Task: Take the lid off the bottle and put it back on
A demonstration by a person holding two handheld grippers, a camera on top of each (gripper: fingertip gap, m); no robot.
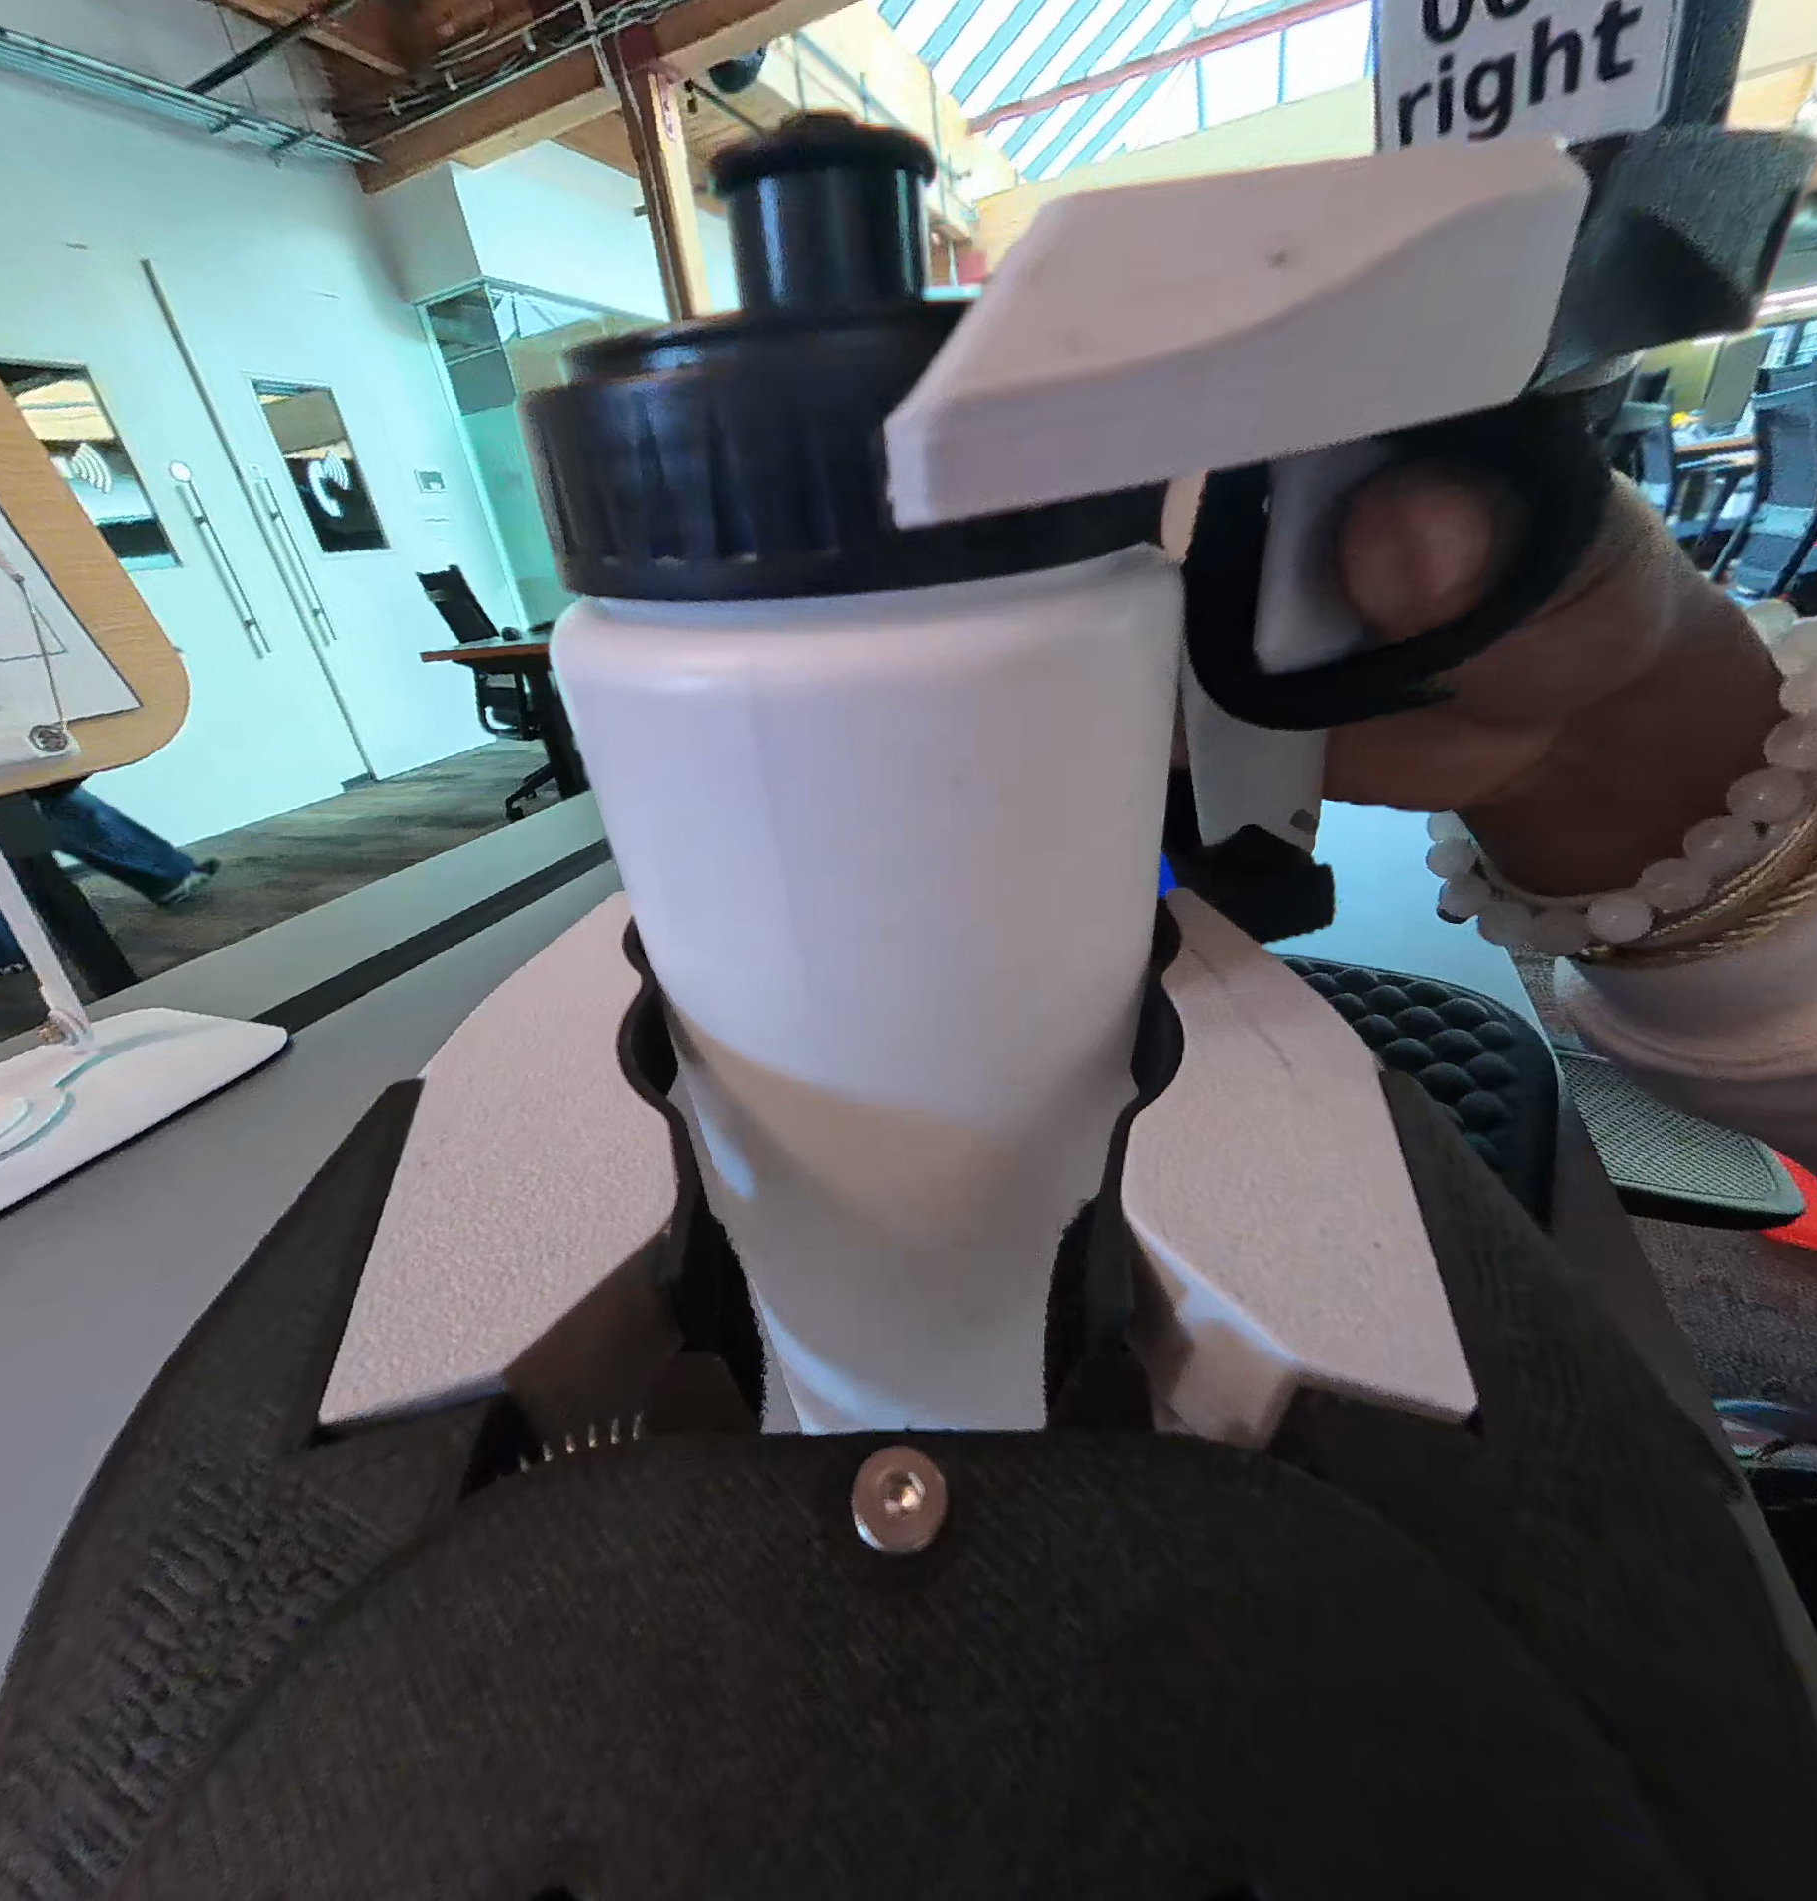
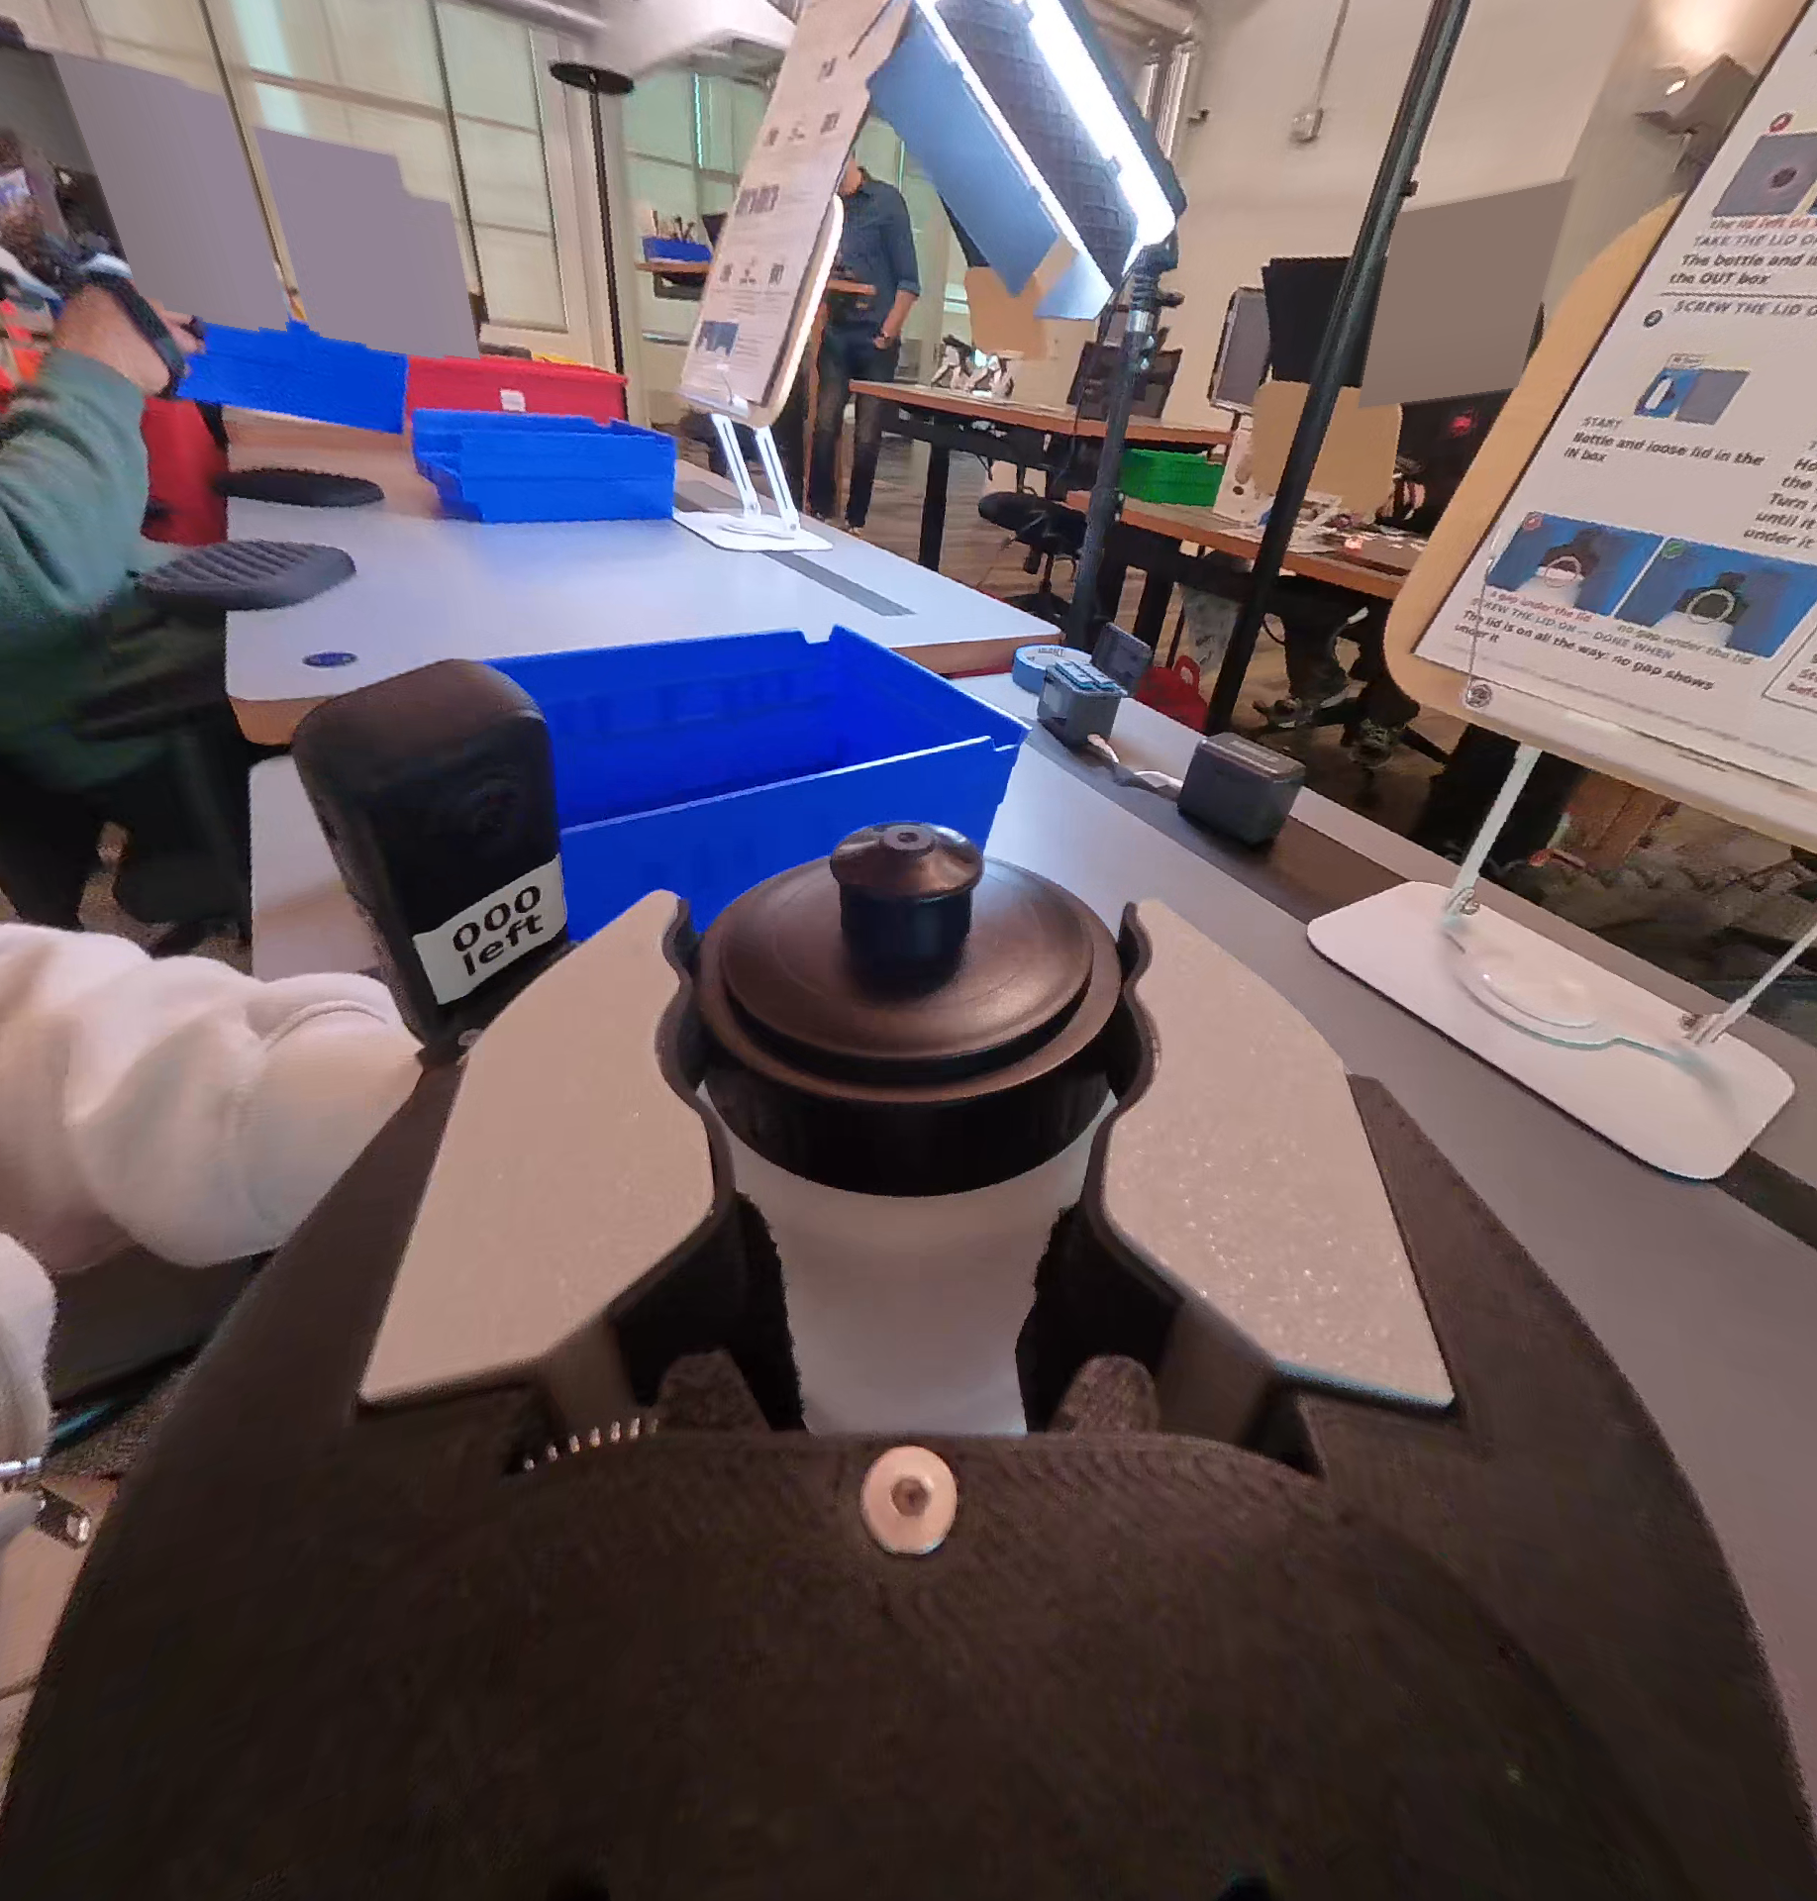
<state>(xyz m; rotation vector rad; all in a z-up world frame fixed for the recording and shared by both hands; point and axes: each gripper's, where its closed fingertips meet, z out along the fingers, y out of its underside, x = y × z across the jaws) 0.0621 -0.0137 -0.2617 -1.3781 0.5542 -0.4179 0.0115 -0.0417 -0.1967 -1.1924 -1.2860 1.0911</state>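
Between right tool's [image 2: 904, 1039] fingers, lid [image 2: 899, 1018]

White bottle [image 1: 883, 823] with ribbed black lid [image 2: 899, 1018] between grey-padded black tongs [image 2: 904, 1029], plain blue bin [image 2: 780, 741] beyond, grey table [image 2: 1501, 1183] beneath

The left gripper [image 1: 899, 1039] is clamping the bottle [image 1: 883, 823] low on its body, pads pressing both sides, while the right gripper [image 2: 904, 1039] is closing around the lid [image 2: 899, 1039] from above, a hand [image 1: 1521, 658] squeezing its trigger
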